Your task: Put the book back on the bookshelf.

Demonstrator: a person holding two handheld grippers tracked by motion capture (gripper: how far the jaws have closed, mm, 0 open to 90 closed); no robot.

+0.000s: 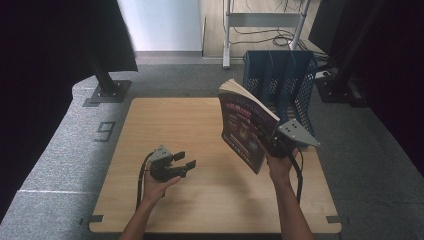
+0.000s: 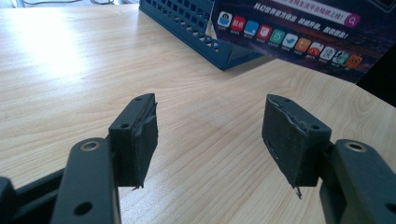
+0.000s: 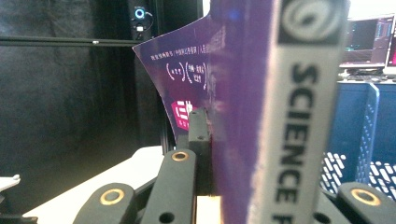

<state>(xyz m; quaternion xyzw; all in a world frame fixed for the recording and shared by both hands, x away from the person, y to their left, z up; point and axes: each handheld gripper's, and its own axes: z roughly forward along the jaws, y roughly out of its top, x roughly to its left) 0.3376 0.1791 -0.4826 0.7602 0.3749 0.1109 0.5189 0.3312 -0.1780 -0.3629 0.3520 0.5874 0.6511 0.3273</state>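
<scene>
A purple magazine (image 3: 243,102) is seen edge-on, upright, clamped between the two black jaws of the right gripper (image 3: 233,154); its grey spine, lettered "SCIENCE", is turned toward the camera, and its cover curls away to the left. A blue perforated rack (image 3: 359,135) is seen behind on the right, with lit monitors (image 3: 369,39) above it. A black curtain (image 3: 70,93) is noted on the left, and a pale table edge (image 3: 107,175) below it.

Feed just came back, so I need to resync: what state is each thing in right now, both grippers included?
Magazine: lifted off the table, held upright, clamped near its spine.
Right gripper: shut on the magazine.
Left gripper: open, empty, low over the table.
Blue mesh file rack: standing at the table's far right edge, slots empty as far as visible.
Wooden table: bare in the middle.
</scene>
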